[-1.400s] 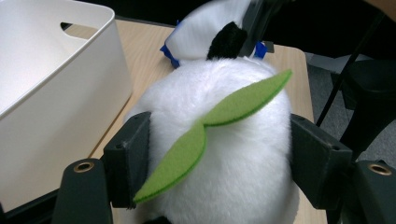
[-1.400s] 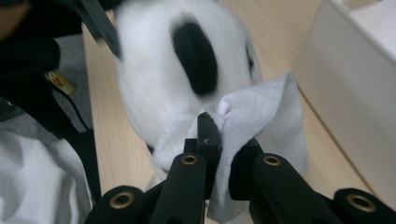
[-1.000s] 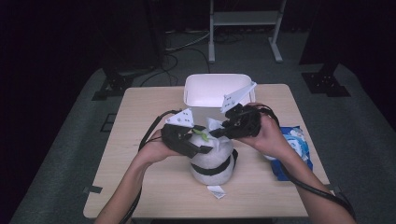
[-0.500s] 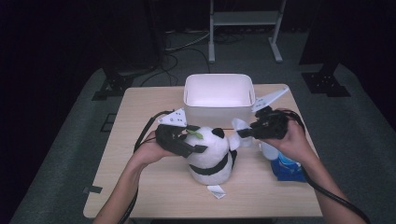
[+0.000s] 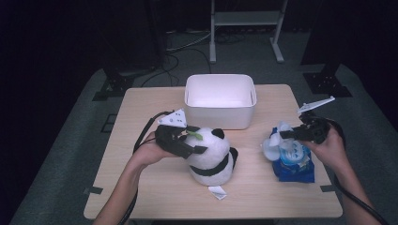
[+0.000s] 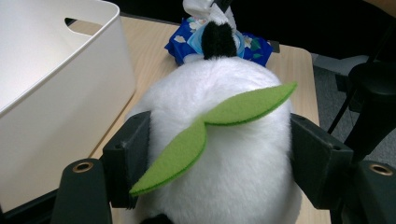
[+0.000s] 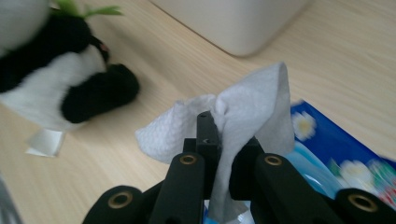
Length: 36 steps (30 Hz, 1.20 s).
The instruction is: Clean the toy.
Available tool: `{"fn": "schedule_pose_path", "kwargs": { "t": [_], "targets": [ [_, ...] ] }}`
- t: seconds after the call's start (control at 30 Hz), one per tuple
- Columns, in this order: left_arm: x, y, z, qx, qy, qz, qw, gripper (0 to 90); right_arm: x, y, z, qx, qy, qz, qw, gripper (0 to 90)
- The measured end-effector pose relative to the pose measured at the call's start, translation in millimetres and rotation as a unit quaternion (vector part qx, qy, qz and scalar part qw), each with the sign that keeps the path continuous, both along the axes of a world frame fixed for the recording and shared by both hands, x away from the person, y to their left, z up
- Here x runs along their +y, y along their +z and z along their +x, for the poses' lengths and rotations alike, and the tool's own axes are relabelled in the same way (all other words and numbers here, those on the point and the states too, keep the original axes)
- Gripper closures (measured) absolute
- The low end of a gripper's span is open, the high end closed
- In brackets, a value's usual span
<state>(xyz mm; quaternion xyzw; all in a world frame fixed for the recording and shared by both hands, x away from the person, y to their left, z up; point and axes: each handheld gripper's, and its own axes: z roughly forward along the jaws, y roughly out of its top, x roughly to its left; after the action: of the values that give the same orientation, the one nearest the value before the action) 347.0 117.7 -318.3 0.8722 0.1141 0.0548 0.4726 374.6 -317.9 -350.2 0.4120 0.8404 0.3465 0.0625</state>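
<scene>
While two grippers work, one panda (image 5: pixel 209 154) (gripped), one wipe (image 7: pixel 243 112).

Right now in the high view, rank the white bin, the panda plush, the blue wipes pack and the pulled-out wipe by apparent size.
1. white bin
2. panda plush
3. blue wipes pack
4. wipe, pinched in the right gripper

The wipe is crumpled and partly overlaps the pack, so its full extent is unsure.

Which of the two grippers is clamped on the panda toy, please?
The left gripper: its jaws press both sides of the panda toy. The right gripper instead pinches a white wipe.
</scene>
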Motion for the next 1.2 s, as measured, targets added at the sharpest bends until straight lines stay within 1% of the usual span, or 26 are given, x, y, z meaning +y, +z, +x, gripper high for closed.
{"fn": "schedule_pose_path", "kwargs": {
  "t": [0.03, 0.07, 0.1, 0.13, 0.17, 0.2, 0.23, 0.27, 0.3, 0.33, 0.37, 0.4, 0.43, 0.47, 0.53, 0.57, 0.6, 0.63, 0.67, 0.9, 1.0, 1.07, 1.13, 1.17, 1.2],
  "targets": [
    [0.0, 0.0, 0.0, 0.000, 0.000, 0.000, 1.0000, 28.3, 0.0, 0.0, 0.0, 0.000, 0.000, 0.000, 1.0000, 84.6],
    [-0.1, 0.0, 0.0, 0.000, 0.000, 0.000, 1.0000, 28.3, -9.4, -7.4, 1.7, 0.007, -0.018, 0.001, 0.9998, 84.2],
    [-0.1, 0.0, 0.0, 0.000, 0.000, 0.000, 1.0000, 28.3, -9.4, -7.4, 1.7, 0.007, -0.018, 0.001, 0.9998, 84.2],
    [0.2, 0.0, 0.1, 0.001, 0.000, 0.000, 1.0000, 28.3, -16.6, -16.0, 4.4, 0.011, -0.036, -0.013, 0.9992, 83.1],
    [0.2, 0.0, 0.1, 0.001, 0.000, 0.000, 1.0000, 28.2, -16.6, -16.0, 4.4, 0.011, -0.036, -0.013, 0.9992, 83.1],
    [0.5, -0.1, 0.0, 0.002, 0.000, -0.001, 1.0000, 28.2, -19.6, -19.7, 5.7, 0.015, -0.040, -0.013, 0.9990, 83.0],
    [0.7, -0.5, -0.1, 0.003, 0.001, -0.003, 1.0000, 28.3, -24.2, -26.0, 7.6, 0.021, -0.048, -0.012, 0.9985, 82.6],
    [1.2, -0.4, 0.1, 0.003, 0.001, -0.002, 1.0000, 28.2, -30.5, -36.6, 10.2, 0.030, -0.064, -0.018, 0.9973, 79.9],
    [1.2, -0.4, 0.1, 0.003, 0.001, -0.002, 1.0000, 28.2, -30.5, -36.6, 10.2, 0.030, -0.064, -0.018, 0.9973, 79.9],
    [1.3, -0.2, 0.4, 0.004, 0.001, -0.002, 1.0000, 28.2, -35.6, -45.5, 12.0, 0.040, -0.074, -0.015, 0.9963, 75.6],
    [1.3, -0.2, 0.4, 0.004, 0.001, -0.002, 1.0000, 28.2, -35.6, -45.5, 12.0, 0.040, -0.074, -0.015, 0.9963, 75.6],
    [1.2, -0.1, 0.8, 0.004, 0.001, -0.001, 1.0000, 28.2, -39.0, -49.7, 11.7, 0.044, -0.075, -0.005, 0.9962, 73.6],
    [1.2, -0.1, 0.8, 0.004, 0.001, -0.001, 1.0000, 28.2, -39.0, -49.7, 11.7, 0.044, -0.075, -0.005, 0.9962, 73.6],
    [0.5, 0.3, 1.4, 0.004, 0.000, 0.001, 1.0000, 28.2, -40.3, -49.8, 10.8, 0.045, -0.074, 0.001, 0.9963, 70.1],
    [-0.2, 0.4, 1.2, 0.005, 0.000, 0.001, 1.0000, 28.2, -40.4, -48.8, 10.4, 0.044, -0.074, 0.000, 0.9963, 69.2],
    [-0.7, 0.7, 1.0, 0.005, 0.001, 0.003, 1.0000, 28.1, -40.4, -47.1, 9.7, 0.043, -0.075, 0.000, 0.9963, 67.7],
    [-1.3, 0.7, 1.1, 0.004, 0.000, 0.002, 1.0000, 28.1, -41.6, -43.1, 8.9, 0.040, -0.072, 0.008, 0.9966, 65.2],
    [-1.3, 0.7, 1.1, 0.004, 0.000, 0.002, 1.0000, 28.0, -41.6, -43.1, 8.9, 0.040, -0.072, 0.008, 0.9966, 65.2],
    [-1.4, 0.7, 1.1, 0.004, 0.000, 0.002, 1.0000, 28.0, -41.6, -40.0, 8.2, 0.039, -0.071, 0.006, 0.9967, 64.1],
    [-0.9, 0.8, 1.2, 0.005, 0.000, 0.002, 1.0000, 28.0, -42.2, -31.4, 5.6, 0.032, -0.070, 0.004, 0.9970, 63.3],
    [0.6, 0.4, 2.2, 0.006, 0.000, 0.001, 1.0000, 28.0, -40.1, -24.6, 3.9, 0.027, -0.062, 0.001, 0.9977, 63.4],
    [0.9, 0.3, 2.3, 0.006, 0.000, 0.001, 1.0000, 28.0, -39.1, -23.2, 3.5, 0.026, -0.060, 0.001, 0.9978, 63.4],
    [1.7, 0.5, 2.4, 0.008, 0.002, 0.001, 1.0000, 27.9, -34.3, -15.8, 1.8, 0.024, -0.054, -0.006, 0.9983, 63.4],
    [1.7, 0.5, 2.4, 0.008, 0.002, 0.001, 1.0000, 27.9, -34.3, -15.8, 1.8, 0.024, -0.054, -0.006, 0.9983, 63.4],
    [2.5, 0.4, 3.0, 0.007, 0.003, 0.001, 1.0000, 27.8, -31.6, -11.5, 1.3, 0.021, -0.050, -0.013, 0.9984, 63.3]
  ]
}}
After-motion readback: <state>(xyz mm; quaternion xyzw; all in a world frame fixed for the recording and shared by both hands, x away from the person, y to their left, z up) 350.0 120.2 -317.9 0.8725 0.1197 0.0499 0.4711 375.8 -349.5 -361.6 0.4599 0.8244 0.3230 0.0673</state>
